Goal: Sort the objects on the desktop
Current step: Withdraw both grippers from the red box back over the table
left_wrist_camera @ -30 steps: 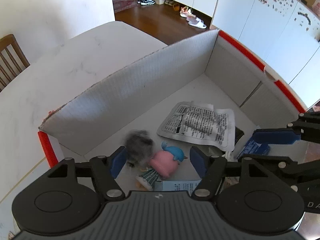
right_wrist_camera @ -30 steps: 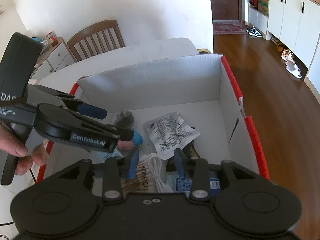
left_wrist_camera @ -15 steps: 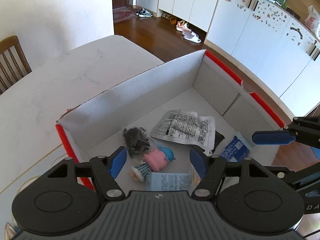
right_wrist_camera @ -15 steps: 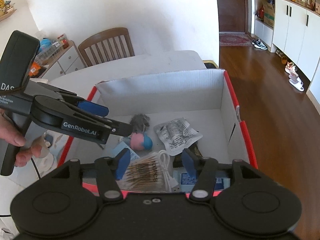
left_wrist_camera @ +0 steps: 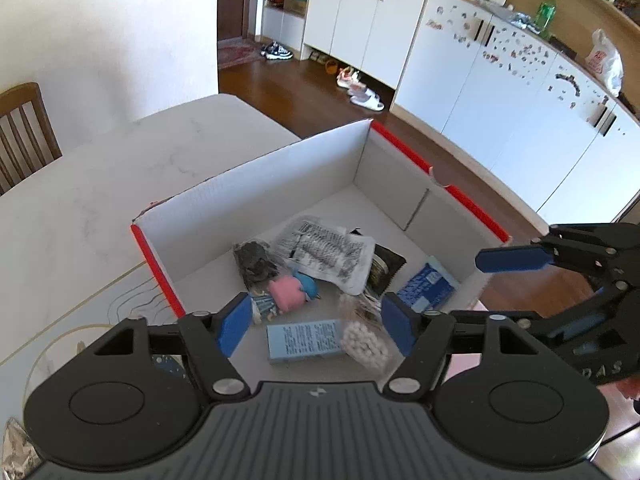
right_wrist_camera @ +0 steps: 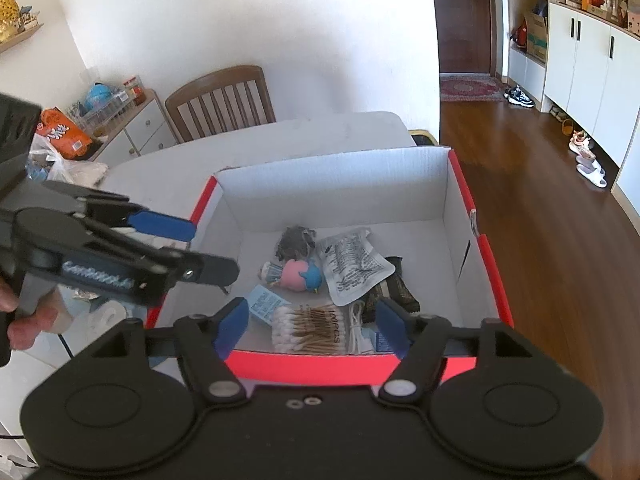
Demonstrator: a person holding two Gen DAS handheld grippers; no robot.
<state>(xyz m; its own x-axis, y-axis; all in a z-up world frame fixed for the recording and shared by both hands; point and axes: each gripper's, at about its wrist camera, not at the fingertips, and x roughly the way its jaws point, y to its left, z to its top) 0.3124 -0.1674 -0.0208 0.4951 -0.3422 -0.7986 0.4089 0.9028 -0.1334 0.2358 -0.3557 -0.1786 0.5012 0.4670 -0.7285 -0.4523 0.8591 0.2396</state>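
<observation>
With both tools held above the red-edged white cardboard box point(right_wrist_camera: 460, 216), nothing is in hand: the left gripper point(left_wrist_camera: 316, 322) has its blue pads spread wide with only the box floor between them, and the right gripper point(right_wrist_camera: 310, 324) is equally spread and empty over the near wall. Judged from that, both are free for another pick.

Nearest the right gripper, just inside the wall: clear packet of wooden cotton swabs point(right_wrist_camera: 308, 330), white coiled cable point(right_wrist_camera: 356, 328) beside it, small pale-blue printed box point(right_wrist_camera: 266, 304) to the left. All lie flat, loosely overlapped; probably dropped in, not arranged.

Mid-floor: pink-and-blue plush toy point(right_wrist_camera: 300, 274) on its side, touching a dark grey furry clump point(right_wrist_camera: 294, 242) behind it. Right of these, a white printed foil pouch point(right_wrist_camera: 352, 266) lies over a dark brown wrapper point(right_wrist_camera: 390, 290).

Far half of the box is bare, so room remains. White marble-look table point(left_wrist_camera: 100, 184) beyond; wooden slat-back chair point(right_wrist_camera: 224, 102) against the wall.
</observation>
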